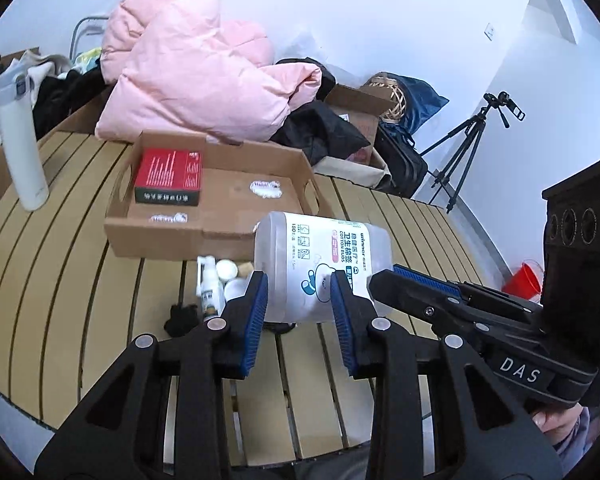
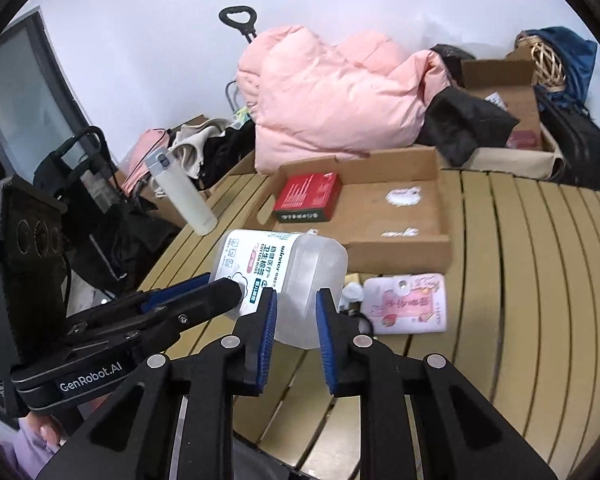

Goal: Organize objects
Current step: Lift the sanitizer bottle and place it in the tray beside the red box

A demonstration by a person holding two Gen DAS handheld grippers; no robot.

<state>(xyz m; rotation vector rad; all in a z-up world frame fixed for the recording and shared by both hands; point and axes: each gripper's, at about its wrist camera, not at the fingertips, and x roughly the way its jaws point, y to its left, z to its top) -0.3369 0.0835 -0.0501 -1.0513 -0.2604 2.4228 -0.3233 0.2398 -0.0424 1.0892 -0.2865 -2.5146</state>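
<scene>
The left hand-held gripper (image 1: 299, 298) closes its blue pads on the labelled end of the cotton-bud tub (image 1: 322, 266), which is held tilted above the slatted desk (image 1: 80, 280). The right hand-held gripper (image 2: 296, 316) clamps the tub's clear end (image 2: 284, 280) from the other side, so both grip it at once. Just beyond the tub, a small spray bottle (image 1: 209, 286), white caps (image 1: 226, 268) and a pink packet (image 2: 406, 304) lie on the desk. Behind them sits an open cardboard tray (image 1: 160, 236) with a red box (image 1: 169, 176) in its left corner. A white flask (image 1: 20, 140) stands further left. A pink quilt (image 1: 188, 68) is heaped at the back.
</scene>
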